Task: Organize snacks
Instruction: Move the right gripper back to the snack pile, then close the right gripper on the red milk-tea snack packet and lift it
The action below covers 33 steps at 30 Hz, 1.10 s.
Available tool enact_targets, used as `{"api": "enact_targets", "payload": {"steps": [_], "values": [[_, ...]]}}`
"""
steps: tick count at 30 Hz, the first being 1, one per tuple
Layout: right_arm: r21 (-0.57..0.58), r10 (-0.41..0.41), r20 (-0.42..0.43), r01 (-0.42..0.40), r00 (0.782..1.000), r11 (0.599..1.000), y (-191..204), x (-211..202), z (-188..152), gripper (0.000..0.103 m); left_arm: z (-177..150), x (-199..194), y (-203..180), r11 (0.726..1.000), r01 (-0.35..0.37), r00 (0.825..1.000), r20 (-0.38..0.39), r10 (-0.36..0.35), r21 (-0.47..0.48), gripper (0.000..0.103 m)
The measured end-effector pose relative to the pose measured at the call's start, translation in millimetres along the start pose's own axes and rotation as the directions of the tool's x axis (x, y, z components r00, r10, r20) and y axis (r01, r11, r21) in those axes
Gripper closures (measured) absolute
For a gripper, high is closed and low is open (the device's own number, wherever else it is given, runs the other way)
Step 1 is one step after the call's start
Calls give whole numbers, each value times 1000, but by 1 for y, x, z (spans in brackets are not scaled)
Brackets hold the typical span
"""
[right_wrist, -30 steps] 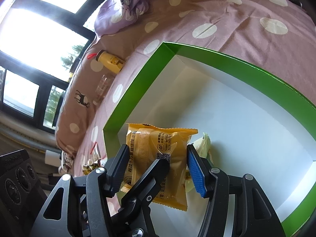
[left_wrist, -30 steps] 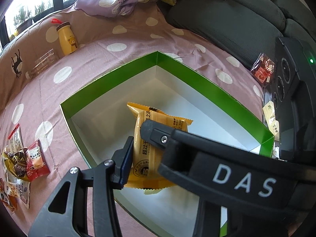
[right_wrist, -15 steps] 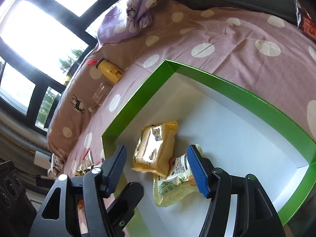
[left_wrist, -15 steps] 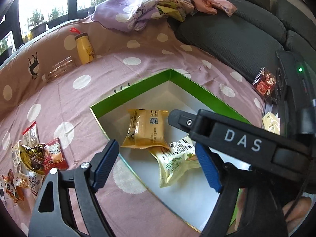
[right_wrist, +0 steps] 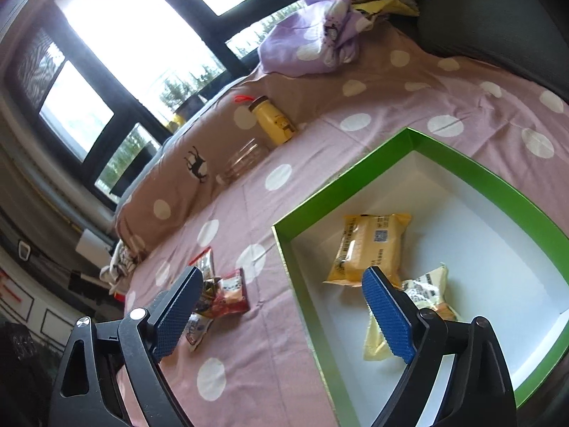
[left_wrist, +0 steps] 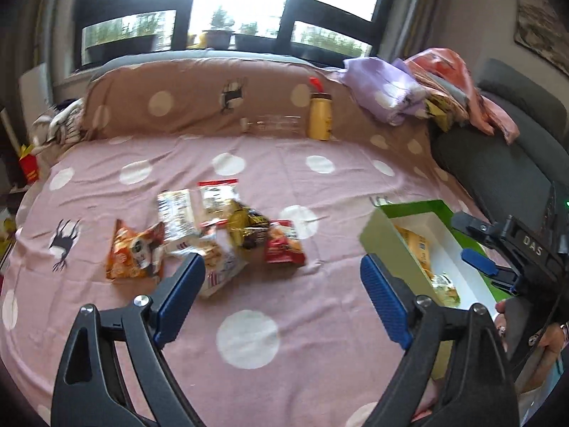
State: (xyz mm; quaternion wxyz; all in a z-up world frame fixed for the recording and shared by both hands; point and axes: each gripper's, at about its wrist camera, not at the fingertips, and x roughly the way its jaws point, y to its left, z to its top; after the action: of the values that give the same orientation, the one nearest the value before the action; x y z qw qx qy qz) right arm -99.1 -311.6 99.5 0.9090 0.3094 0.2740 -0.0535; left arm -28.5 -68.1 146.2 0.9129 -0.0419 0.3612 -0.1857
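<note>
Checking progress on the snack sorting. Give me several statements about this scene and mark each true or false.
1. Two snack packets lie in the green box: the orange packet and the pale packet. True.
2. The left gripper holds a packet. False: its jaws stand open and empty, having just opened.
3. Loose snacks lie on the polka-dot sheet outside the box. True.
4. The yellow bottle stands inside the box. False: it stands on the sheet, apart from the box.
5. The right gripper is clamped shut. False: open, empty.

Green box (right_wrist: 359, 178), white inside; pink bedsheet (left_wrist: 284, 320), white dots.
</note>
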Motion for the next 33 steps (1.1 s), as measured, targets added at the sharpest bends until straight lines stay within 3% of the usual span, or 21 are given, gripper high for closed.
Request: {"api": "enact_targets", "payload": {"steps": [4,7,12,15,19,21,23,26,28,30,33], "values": [[-83,11,-35,-13,999,996,29,14,-11,11,-10,-16,54,991,-77,997,23,80,-106,13],[-119,42,-87,-52,995,992,48,32,-21,11,-23,-22,92,969,-141,988,36,152,-201,4],[-174,38,-224,-78,974,982,76,77,-43,11,-36,-13,135,935,-162,986,-13,166,-316,4],[-215,-7,-288,-57,957,975,92,109,-48,11,-42,-7,149,908,-212,977,-48,209,-362,4],[-311,-149,-320,45,936,949,103,152,-51,11,-43,-3,155,903,-194,981,-61,185,-383,4],[-322,-158,-349,40,924,946,103,169,-52,11,-43,-2,155,901,-212,977,-63,203,-378,4],[-331,-169,-367,41,915,943,103,182,-53,18,-43,1,154,901,-237,971,-73,226,-363,4],[-384,-237,-357,90,904,919,105,199,-52,22,-44,6,154,904,-244,970,-90,226,-351,4],[-391,-254,-347,107,903,914,102,205,-51,26,-45,9,153,906,-239,971,-100,217,-350,4],[-399,-252,-353,99,901,912,98,210,-52,36,-45,11,151,909,-234,972,-103,211,-344,4],[-413,-248,-324,99,913,905,99,206,-52,45,-46,15,146,913,-244,969,-111,219,-325,4]]}}
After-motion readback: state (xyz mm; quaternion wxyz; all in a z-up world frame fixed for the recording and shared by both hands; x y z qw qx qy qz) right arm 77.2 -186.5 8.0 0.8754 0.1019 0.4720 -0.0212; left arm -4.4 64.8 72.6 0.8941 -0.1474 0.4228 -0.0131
